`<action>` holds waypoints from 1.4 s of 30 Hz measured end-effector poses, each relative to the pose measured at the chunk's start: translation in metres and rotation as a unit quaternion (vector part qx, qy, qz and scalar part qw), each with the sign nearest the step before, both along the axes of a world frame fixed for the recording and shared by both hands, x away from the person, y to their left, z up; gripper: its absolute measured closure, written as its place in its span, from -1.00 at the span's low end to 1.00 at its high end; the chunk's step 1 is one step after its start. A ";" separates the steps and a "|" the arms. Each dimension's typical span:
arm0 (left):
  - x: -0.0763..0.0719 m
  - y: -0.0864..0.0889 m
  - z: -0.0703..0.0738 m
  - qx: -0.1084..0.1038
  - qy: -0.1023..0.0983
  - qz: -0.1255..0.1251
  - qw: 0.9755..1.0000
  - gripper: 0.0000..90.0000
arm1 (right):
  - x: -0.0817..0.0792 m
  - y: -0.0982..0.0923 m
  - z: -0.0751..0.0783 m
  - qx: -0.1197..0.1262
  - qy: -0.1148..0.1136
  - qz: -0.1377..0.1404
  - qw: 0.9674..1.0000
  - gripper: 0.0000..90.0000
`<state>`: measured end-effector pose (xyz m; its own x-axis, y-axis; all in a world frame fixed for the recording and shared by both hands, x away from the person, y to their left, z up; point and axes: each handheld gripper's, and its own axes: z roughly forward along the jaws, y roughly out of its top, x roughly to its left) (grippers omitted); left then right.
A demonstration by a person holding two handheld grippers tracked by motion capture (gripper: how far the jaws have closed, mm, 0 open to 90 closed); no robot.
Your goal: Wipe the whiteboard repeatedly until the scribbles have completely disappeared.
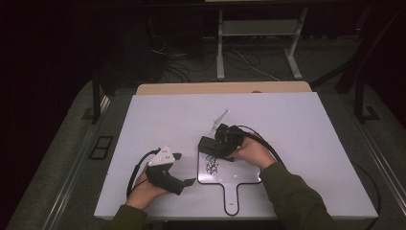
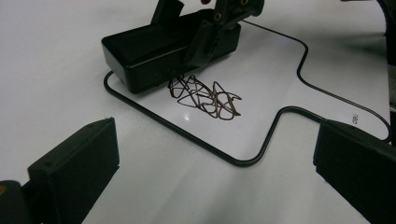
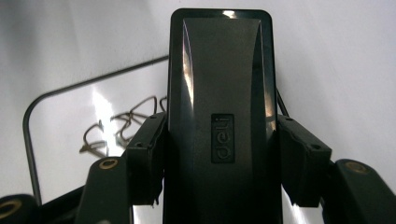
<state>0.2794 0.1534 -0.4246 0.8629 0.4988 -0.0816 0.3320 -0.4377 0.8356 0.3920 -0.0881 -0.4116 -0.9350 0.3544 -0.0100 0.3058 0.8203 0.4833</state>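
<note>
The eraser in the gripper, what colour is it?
Black eraser, clearest in the right gripper view.

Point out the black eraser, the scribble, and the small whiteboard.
Eraser point(image 3: 219, 116): right gripper view, on its glossy top face.
Scribble point(image 2: 205, 97): left gripper view, on the tangle's middle lines.
Whiteboard point(image 1: 231, 192): high view, on its bare handle.
</note>
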 end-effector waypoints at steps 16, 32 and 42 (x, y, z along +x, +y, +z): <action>0.000 0.001 0.000 -0.001 0.000 0.000 1.000 -1.00 | 0.006 0.015 -0.009 -0.019 -0.004 0.004 1.000 -0.14; -0.001 0.000 0.000 0.000 0.000 -0.002 1.000 -1.00 | -0.010 0.020 -0.007 -0.035 -0.007 0.026 0.999 -0.14; -0.001 -0.001 0.000 -0.002 0.002 -0.001 1.000 -1.00 | -0.026 0.021 -0.007 -0.038 -0.008 0.041 0.998 -0.14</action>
<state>0.2785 0.1526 -0.4247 0.8639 0.4961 -0.0870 0.3341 -0.4352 0.8360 0.3662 -0.0669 -0.4186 -0.9602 0.2748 -0.0495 0.2291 0.8766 0.4233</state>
